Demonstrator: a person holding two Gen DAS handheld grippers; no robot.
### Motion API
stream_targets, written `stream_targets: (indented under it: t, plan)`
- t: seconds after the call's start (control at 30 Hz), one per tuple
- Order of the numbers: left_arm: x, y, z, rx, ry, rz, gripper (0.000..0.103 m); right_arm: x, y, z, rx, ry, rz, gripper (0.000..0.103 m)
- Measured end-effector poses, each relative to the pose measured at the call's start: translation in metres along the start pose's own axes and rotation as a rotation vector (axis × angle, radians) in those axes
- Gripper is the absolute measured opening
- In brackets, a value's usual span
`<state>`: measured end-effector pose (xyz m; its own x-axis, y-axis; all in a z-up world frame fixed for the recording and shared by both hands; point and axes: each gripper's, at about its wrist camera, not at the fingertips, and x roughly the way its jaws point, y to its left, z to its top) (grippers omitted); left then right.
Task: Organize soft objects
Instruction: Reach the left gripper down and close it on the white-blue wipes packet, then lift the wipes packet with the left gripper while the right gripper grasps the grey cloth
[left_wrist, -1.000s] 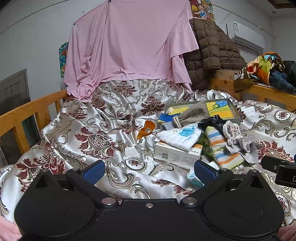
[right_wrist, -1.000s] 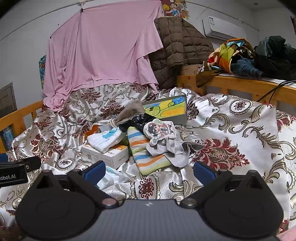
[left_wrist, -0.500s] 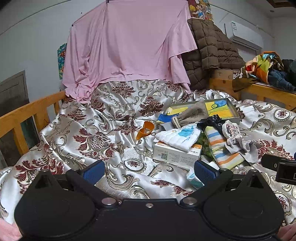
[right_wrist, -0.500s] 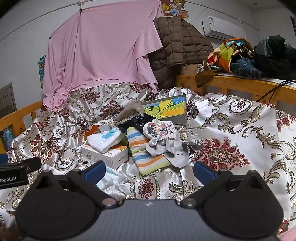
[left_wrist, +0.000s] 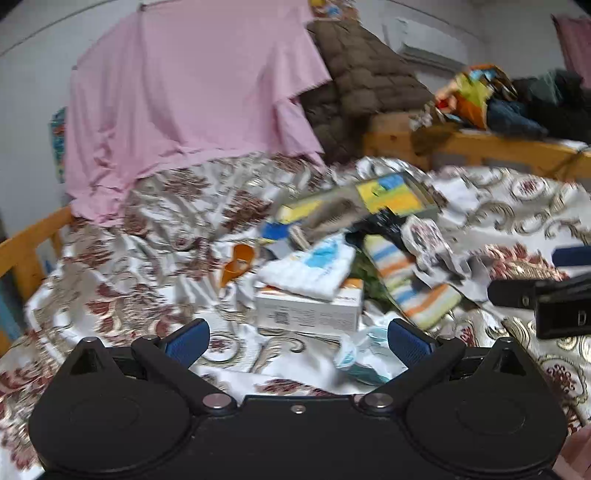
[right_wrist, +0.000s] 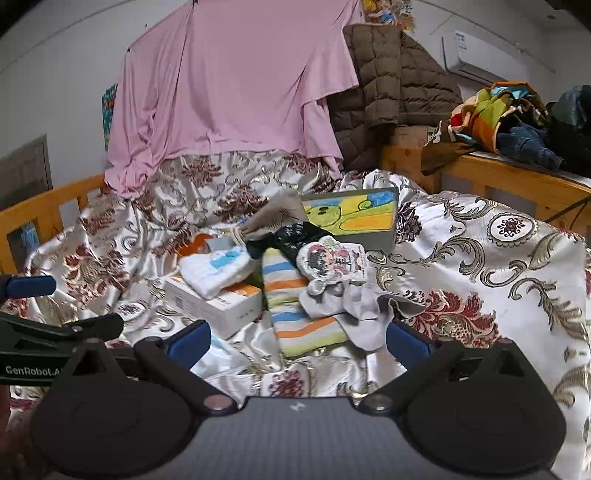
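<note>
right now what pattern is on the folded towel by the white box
Orange, blue, green and white stripes on the folded towel; clearest in the right wrist view.

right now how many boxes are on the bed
2: a white box under the folded white cloth, and a grey box with a yellow drawing behind the sock pile. Others may be hidden.

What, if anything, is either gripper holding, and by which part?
Nothing is held. The left gripper and right gripper are both open and empty above the bedspread.
</note>
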<state>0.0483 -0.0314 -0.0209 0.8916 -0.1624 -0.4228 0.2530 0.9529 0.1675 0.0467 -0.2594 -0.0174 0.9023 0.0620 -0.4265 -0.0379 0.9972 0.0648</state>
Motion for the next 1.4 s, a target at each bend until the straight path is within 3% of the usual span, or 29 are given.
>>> stream_targets:
  t: [0.27,0.4,0.57,0.7,0.87,1.0,1.13,1.33,1.4]
  plan:
    - [0.046,-0.016,0.002,0.055,0.091,-0.148,0.102,0.042,-0.034,0.009,0.052,0.085,0.027,0.103]
    - [0.068,-0.023,-0.001,0.076,0.149,-0.199,0.102,0.056,-0.035,0.009,0.010,0.105,0.043,0.103]
    - [0.094,-0.017,-0.002,0.016,0.243,-0.243,0.100,0.071,-0.030,0.009,-0.049,0.096,0.056,0.103]
    - [0.106,-0.017,-0.005,-0.004,0.265,-0.271,0.100,0.084,-0.028,0.011,-0.079,0.079,0.059,0.103]
    - [0.115,-0.020,-0.009,-0.011,0.307,-0.313,0.091,0.106,-0.032,0.014,-0.090,0.085,0.052,0.103]
    - [0.121,-0.019,-0.010,-0.058,0.334,-0.343,0.078,0.125,-0.039,0.013,-0.064,0.109,0.070,0.102]
    - [0.125,-0.022,-0.010,-0.096,0.336,-0.371,0.068,0.138,-0.042,0.013,-0.053,0.118,0.082,0.095]
    - [0.133,-0.023,-0.010,-0.159,0.323,-0.388,0.067,0.157,-0.049,0.013,-0.030,0.136,0.058,0.088]
    - [0.136,-0.023,-0.010,-0.184,0.310,-0.388,0.067,0.162,-0.053,0.013,-0.008,0.143,0.048,0.080]
